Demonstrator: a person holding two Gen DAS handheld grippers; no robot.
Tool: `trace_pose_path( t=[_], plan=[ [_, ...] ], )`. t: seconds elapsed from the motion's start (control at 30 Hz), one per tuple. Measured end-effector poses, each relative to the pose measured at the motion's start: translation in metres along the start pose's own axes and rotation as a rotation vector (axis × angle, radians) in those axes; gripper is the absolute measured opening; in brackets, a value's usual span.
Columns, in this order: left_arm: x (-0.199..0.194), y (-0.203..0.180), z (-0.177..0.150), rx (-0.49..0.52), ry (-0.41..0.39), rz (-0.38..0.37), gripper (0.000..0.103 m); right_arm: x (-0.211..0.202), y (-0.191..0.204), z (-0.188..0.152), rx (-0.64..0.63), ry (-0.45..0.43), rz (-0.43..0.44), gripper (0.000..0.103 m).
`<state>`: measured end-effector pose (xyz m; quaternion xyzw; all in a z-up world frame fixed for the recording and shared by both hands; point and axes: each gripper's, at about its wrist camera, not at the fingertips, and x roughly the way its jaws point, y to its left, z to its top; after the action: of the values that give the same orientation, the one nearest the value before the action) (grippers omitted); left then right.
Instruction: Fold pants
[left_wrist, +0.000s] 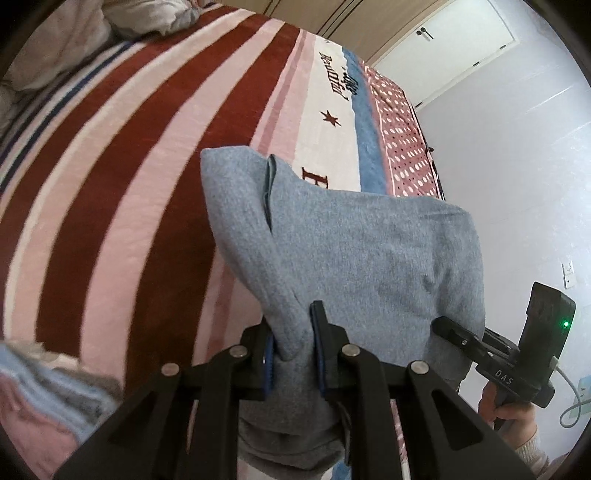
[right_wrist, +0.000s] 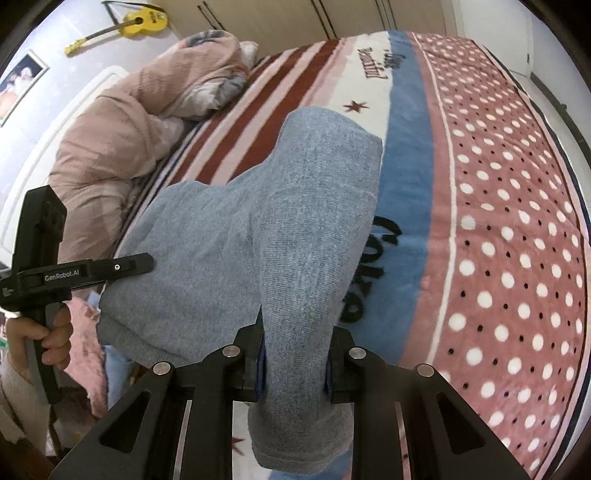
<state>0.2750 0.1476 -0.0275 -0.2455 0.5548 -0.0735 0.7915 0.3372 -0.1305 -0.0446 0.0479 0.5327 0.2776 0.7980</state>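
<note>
Left tongs (left_wrist: 293, 347) are clenched on a bunched edge of the grey pants (left_wrist: 351, 251). Right tongs (right_wrist: 295, 365) are clenched on another bunched edge of the same garment. The pants span between both tongs above the bed, draping toward 12 o'clock over the striped blanket (left_wrist: 129, 166).

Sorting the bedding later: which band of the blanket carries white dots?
The pink band along the bed's far edge, beyond the blue stripe; the others are plain red-and-pink stripes or white with lettering.
</note>
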Motion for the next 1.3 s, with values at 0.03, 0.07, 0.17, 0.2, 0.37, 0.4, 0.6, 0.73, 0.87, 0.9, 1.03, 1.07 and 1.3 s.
trace_pose_path(
  t=[0.03, 0.07, 0.17, 0.2, 0.37, 0.4, 0.6, 0.73, 0.87, 0.9, 1.03, 1.07, 1.3],
  plan=[
    [-0.008, 0.002, -0.004, 0.003, -0.005, 0.004, 0.014, -0.002, 0.004, -0.002, -0.006, -0.002, 0.001, 0.017],
    [-0.016, 0.005, -0.007, 0.004, -0.010, 0.008, 0.014, -0.005, 0.012, -0.005, -0.015, -0.005, 0.003, 0.017],
    [-0.041, 0.018, -0.017, -0.006, -0.030, 0.012, 0.014, -0.009, 0.032, -0.015, -0.019, -0.001, 0.021, 0.017],
    [-0.047, 0.021, -0.020, -0.010, -0.034, 0.012, 0.014, -0.010, 0.040, -0.017, -0.023, -0.002, 0.025, 0.017],
    [-0.090, 0.046, -0.041, -0.037, -0.074, 0.027, 0.014, -0.018, 0.085, -0.028, -0.060, -0.002, 0.054, 0.017],
    [-0.099, 0.052, -0.046, -0.044, -0.083, 0.030, 0.014, -0.019, 0.094, -0.031, -0.066, -0.002, 0.060, 0.017],
    [-0.155, 0.107, -0.081, -0.109, -0.131, 0.070, 0.014, -0.014, 0.161, -0.047, -0.112, 0.009, 0.115, 0.017],
    [-0.196, 0.154, -0.105, -0.127, -0.151, 0.114, 0.014, 0.003, 0.215, -0.056, -0.145, 0.041, 0.169, 0.017],
    [-0.232, 0.201, -0.123, -0.132, -0.146, 0.160, 0.014, 0.021, 0.272, -0.068, -0.169, 0.081, 0.236, 0.017],
    [-0.238, 0.212, -0.127, -0.134, -0.143, 0.173, 0.014, 0.025, 0.284, -0.071, -0.170, 0.090, 0.252, 0.017],
    [-0.251, 0.252, -0.137, -0.142, -0.134, 0.203, 0.014, 0.045, 0.329, -0.084, -0.152, 0.133, 0.306, 0.017],
    [-0.251, 0.259, -0.139, -0.144, -0.133, 0.201, 0.014, 0.050, 0.337, -0.087, -0.151, 0.141, 0.311, 0.017],
    [-0.232, 0.297, -0.149, -0.115, -0.105, 0.182, 0.014, 0.081, 0.355, -0.105, -0.106, 0.196, 0.266, 0.017]
  ],
)
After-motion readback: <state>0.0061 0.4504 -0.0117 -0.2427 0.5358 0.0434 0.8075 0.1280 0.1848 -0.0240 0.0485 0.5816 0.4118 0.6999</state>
